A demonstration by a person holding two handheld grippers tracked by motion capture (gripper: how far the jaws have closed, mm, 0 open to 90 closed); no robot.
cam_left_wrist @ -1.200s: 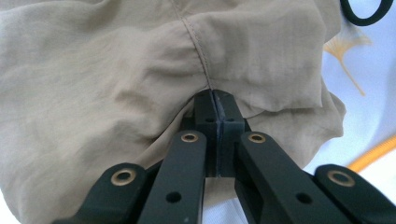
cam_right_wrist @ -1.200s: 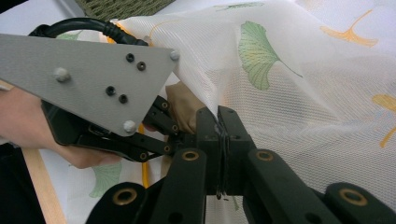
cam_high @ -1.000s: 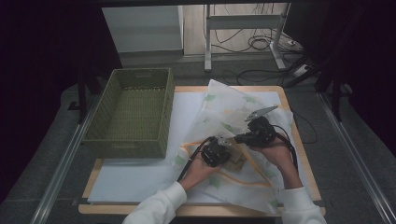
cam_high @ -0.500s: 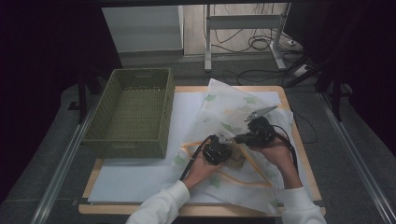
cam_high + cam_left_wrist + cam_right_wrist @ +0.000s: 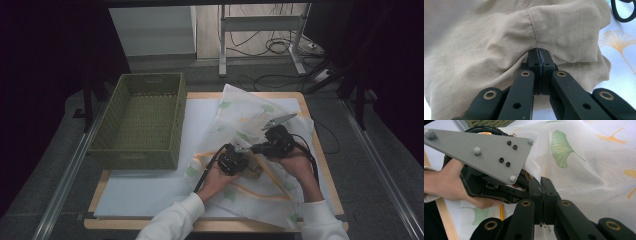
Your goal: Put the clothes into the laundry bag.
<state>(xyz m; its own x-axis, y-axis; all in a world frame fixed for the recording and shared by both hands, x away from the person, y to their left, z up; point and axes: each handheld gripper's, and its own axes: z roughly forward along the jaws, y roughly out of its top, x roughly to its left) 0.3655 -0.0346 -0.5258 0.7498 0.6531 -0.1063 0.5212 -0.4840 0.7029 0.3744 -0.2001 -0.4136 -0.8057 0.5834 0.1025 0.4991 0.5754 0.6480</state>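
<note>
Beige garment [image 5: 499, 50] lay bunched on the leaf-printed mesh bag [image 5: 586, 165] near the front middle of the worktop [image 5: 320, 165], right of the green wicker basket [image 5: 140, 120]. Left hand-held gripper [image 5: 539, 53] was pinched tight on its seam. Right hand-held gripper [image 5: 541, 186] clamped the bag's mesh edge just beside it.

Matt beige cloth garment [image 5: 499, 45], sheer printed mesh bag [image 5: 586, 170], woven green basket [image 5: 140, 120], wooden table [image 5: 320, 165].
</note>
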